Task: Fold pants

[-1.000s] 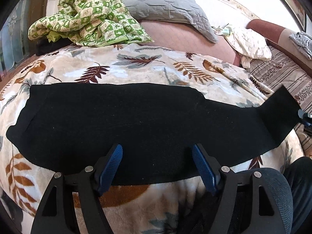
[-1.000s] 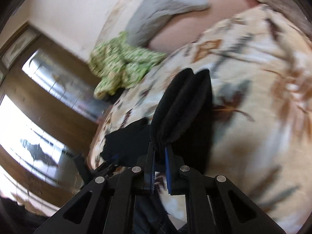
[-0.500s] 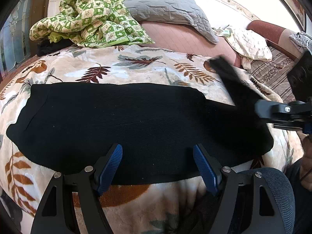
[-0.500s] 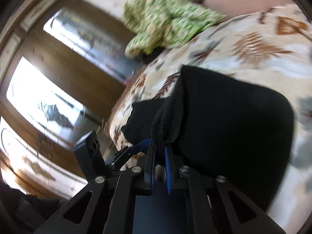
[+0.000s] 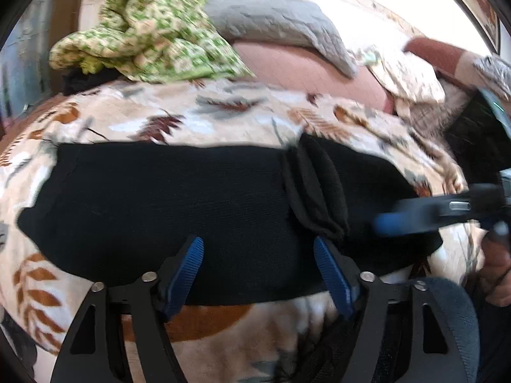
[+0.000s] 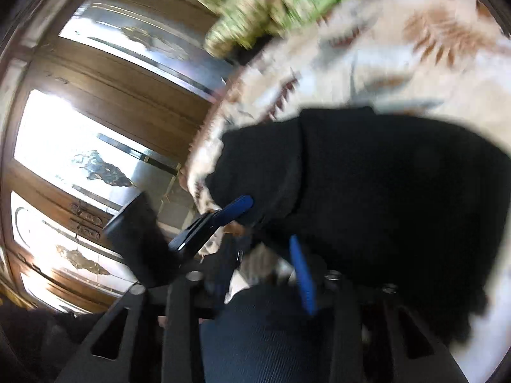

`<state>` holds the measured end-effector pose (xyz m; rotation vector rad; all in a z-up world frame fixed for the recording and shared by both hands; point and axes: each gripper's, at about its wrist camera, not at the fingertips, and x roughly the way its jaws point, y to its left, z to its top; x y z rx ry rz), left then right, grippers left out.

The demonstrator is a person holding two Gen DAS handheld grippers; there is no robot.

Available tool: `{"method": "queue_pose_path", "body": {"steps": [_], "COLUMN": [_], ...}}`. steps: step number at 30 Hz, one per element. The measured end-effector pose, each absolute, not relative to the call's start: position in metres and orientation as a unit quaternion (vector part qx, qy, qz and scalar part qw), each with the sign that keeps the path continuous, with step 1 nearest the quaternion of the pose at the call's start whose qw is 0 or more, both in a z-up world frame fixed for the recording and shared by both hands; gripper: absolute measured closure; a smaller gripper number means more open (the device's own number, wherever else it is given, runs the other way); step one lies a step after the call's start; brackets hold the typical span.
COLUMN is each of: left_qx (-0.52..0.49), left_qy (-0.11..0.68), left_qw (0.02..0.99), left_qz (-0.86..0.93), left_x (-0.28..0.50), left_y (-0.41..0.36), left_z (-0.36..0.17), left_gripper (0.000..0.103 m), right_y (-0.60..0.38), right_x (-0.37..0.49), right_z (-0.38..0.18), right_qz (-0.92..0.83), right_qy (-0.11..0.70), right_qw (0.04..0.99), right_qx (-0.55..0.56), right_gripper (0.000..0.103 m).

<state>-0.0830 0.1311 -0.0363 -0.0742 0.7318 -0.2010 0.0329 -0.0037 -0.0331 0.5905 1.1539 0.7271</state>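
Two claws: we see left claw (image 5: 258, 274) released over black pants (image 5: 166, 210) on leaf-print bed blanket (image 5: 242, 118); right claw (image 6: 268, 274) just opened, nothing between jaws. Wood doors (image 6: 105, 134) nearby.

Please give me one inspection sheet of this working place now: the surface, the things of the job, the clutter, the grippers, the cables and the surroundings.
Surface: bed with leaf-print blanket.
Job's things: black pants lie flat across the blanket; their leg end is folded over onto the middle, bunched.
Clutter: green patterned cloth, grey pillow, pale cloth at the far side.
Grippers: left gripper open over the pants' near edge, nothing between its fingers; right gripper has just been opening, the cloth is out of it.
Cables: nothing seen.
Surroundings: wooden door with glass panels; a knee in dark blue fabric at the near edge.
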Motion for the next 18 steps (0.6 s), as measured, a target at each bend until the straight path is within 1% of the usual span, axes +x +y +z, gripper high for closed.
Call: {"method": "queue_pose_path", "body": {"steps": [1, 2, 3, 5, 6, 7, 8, 9, 10, 11, 12, 13, 15, 16, 17, 18], "left_qx": [-0.044, -0.056, -0.068, -0.056, -0.039, -0.013, 0.011, 0.027, 0.037, 0.043, 0.052, 0.067, 0.073, 0.057, 0.047, 0.042], "left_qy": [0.346, 0.33, 0.308, 0.289, 0.287, 0.293, 0.304, 0.315, 0.33, 0.35, 0.37, 0.387, 0.413, 0.406, 0.407, 0.407], "left_qw": [0.933, 0.938, 0.943, 0.945, 0.942, 0.934, 0.924, 0.913, 0.902, 0.892, 0.883, 0.878, 0.871, 0.874, 0.874, 0.876], "left_qz": [-0.092, -0.093, -0.108, -0.146, -0.171, -0.202, -0.231, -0.256, -0.276, -0.283, -0.284, -0.274, -0.258, -0.261, -0.26, -0.255], "left_x": [-0.084, -0.086, -0.086, -0.081, -0.075, -0.066, -0.058, -0.051, -0.043, -0.035, -0.028, -0.023, -0.021, -0.025, -0.029, -0.031], "left_y": [0.136, 0.141, 0.144, 0.135, 0.126, 0.112, 0.099, 0.089, 0.08, 0.075, 0.071, 0.068, 0.072, 0.079, 0.083, 0.082], "left_z": [-0.03, -0.022, -0.009, 0.005, 0.011, 0.013, 0.013, 0.01, 0.004, -0.003, -0.012, -0.023, -0.042, -0.047, -0.05, -0.05], "left_gripper": [0.034, 0.034, 0.034, 0.034, 0.034, 0.035, 0.041, 0.061, 0.079, 0.083, 0.092, 0.097, 0.098, 0.098, 0.098, 0.098], "right_y": [-0.018, -0.031, -0.047, -0.079, -0.09, -0.099, -0.097, -0.088, -0.077, -0.07, -0.06, -0.052, -0.045, -0.039, -0.035, -0.035], "right_x": [0.02, 0.012, 0.001, -0.023, -0.031, -0.039, -0.041, -0.042, -0.041, -0.039, -0.036, -0.034, -0.027, -0.022, -0.022, -0.021], "right_z": [-0.02, -0.011, -0.003, 0.008, 0.009, 0.01, 0.012, 0.015, 0.015, 0.012, 0.007, 0.001, -0.012, -0.029, -0.041, -0.044], "right_qz": [0.321, 0.303, 0.271, 0.159, 0.109, 0.082, 0.085, 0.073, 0.067, 0.075, 0.083, 0.086, 0.101, 0.1, 0.093, 0.089], "right_qy": [0.503, 0.487, 0.47, 0.437, 0.424, 0.408, 0.401, 0.399, 0.403, 0.412, 0.427, 0.44, 0.469, 0.512, 0.535, 0.535], "right_qw": [0.756, 0.774, 0.798, 0.855, 0.87, 0.876, 0.881, 0.892, 0.897, 0.895, 0.89, 0.886, 0.871, 0.848, 0.836, 0.836], "right_qx": [0.269, 0.267, 0.263, 0.23, 0.227, 0.243, 0.235, 0.199, 0.168, 0.155, 0.136, 0.119, 0.106, 0.091, 0.082, 0.086], "right_gripper": [0.052, 0.044, 0.041, 0.043, 0.047, 0.065, 0.081, 0.087, 0.096, 0.102, 0.102, 0.102, 0.102, 0.103, 0.103, 0.103]}}
